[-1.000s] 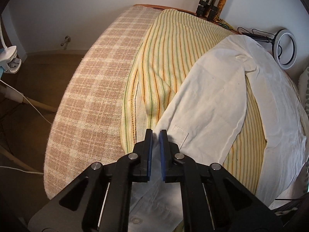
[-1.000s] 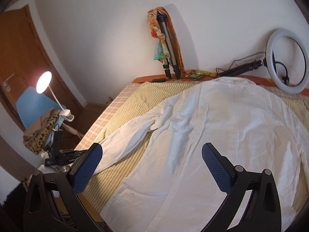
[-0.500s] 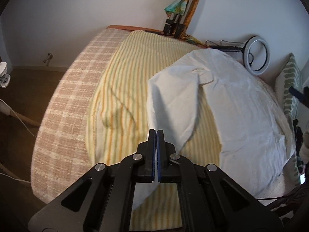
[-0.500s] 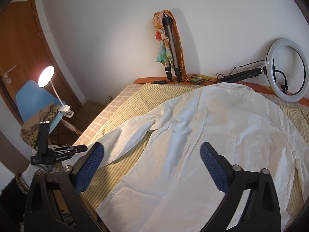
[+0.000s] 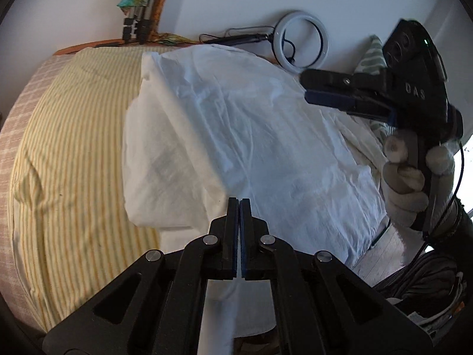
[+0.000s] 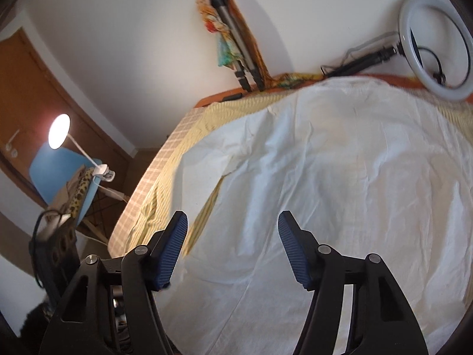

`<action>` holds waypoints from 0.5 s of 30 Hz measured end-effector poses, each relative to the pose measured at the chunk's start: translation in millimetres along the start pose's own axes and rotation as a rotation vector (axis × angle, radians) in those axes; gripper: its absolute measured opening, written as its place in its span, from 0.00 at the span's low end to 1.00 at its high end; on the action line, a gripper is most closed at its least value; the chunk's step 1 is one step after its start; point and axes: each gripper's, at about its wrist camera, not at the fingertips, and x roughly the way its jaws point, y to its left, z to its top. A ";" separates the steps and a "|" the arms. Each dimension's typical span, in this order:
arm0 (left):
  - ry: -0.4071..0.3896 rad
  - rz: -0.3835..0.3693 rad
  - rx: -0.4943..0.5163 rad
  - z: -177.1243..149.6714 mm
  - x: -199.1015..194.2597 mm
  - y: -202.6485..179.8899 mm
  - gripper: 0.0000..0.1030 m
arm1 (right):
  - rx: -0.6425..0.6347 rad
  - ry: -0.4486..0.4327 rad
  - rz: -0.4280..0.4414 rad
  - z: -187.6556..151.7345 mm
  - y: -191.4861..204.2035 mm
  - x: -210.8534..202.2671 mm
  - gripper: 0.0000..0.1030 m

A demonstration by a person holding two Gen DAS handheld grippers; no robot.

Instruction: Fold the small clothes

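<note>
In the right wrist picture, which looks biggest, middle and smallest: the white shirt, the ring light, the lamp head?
1. White shirt, by far.
2. Ring light.
3. Lamp head.
The lamp stands farther off, so its true size is unsure.

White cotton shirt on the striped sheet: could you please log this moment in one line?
left gripper: shut on white cotton shirt sleeve, folding | right gripper: open, closing above shirt

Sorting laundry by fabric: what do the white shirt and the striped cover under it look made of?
White shirt: thin matte woven cloth, likely cotton or linen, since it creases finely. Striped cover: soft woven cotton-like sheet, matte, with yellow stripes and loose wrinkles.
</note>
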 end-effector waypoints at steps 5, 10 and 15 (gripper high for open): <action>0.072 0.026 0.107 -13.2 28.5 -31.4 0.00 | 0.014 0.038 -0.030 -6.9 -15.5 10.7 0.54; 0.062 0.011 0.123 -14.8 12.9 -41.7 0.01 | -0.025 0.089 -0.055 -17.7 -17.2 20.2 0.54; -0.047 0.091 0.058 -25.7 -29.2 -19.1 0.11 | -0.084 0.142 -0.052 -29.6 -8.8 27.3 0.54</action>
